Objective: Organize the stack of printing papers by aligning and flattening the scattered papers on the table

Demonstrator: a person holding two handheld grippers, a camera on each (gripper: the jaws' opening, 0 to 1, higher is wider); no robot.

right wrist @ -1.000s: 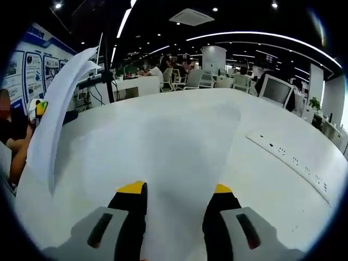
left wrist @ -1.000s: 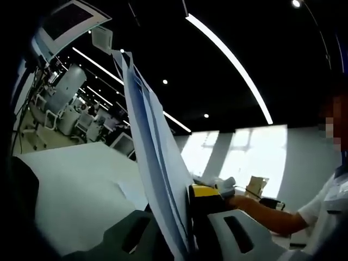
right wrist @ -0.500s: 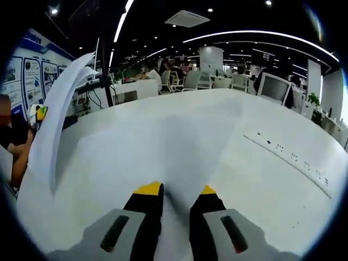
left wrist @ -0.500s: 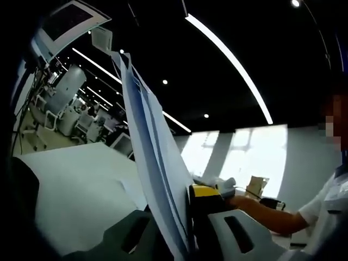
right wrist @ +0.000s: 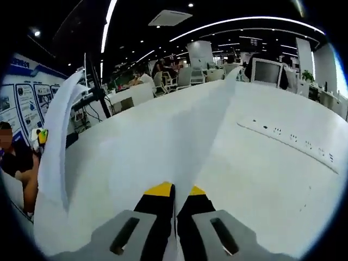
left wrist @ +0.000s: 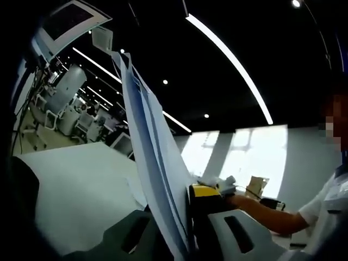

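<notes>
My left gripper (left wrist: 178,217) is shut on the stack of white papers (left wrist: 149,157), which stands on edge and rises steeply from between its jaws above the white table (left wrist: 70,190). From the other side, the same stack of papers (right wrist: 57,136) curves upward at the left, with the left gripper's (right wrist: 41,136) yellow tip beside it. My right gripper (right wrist: 178,191) has its jaws pressed together on the edge of a white sheet (right wrist: 212,119), and the sheet runs away from the jaws in a raised fold over the table (right wrist: 272,185).
A power strip (right wrist: 293,147) lies along the table's right side. Desks, chairs and monitors (right wrist: 266,70) stand beyond the far edge. A person's forearm (left wrist: 266,217) reaches in at the right of the left gripper view.
My right gripper's jaws have gone from wide apart to shut on the sheet's edge, and the sheet now stands up in a fold. The left gripper and its stack are unchanged.
</notes>
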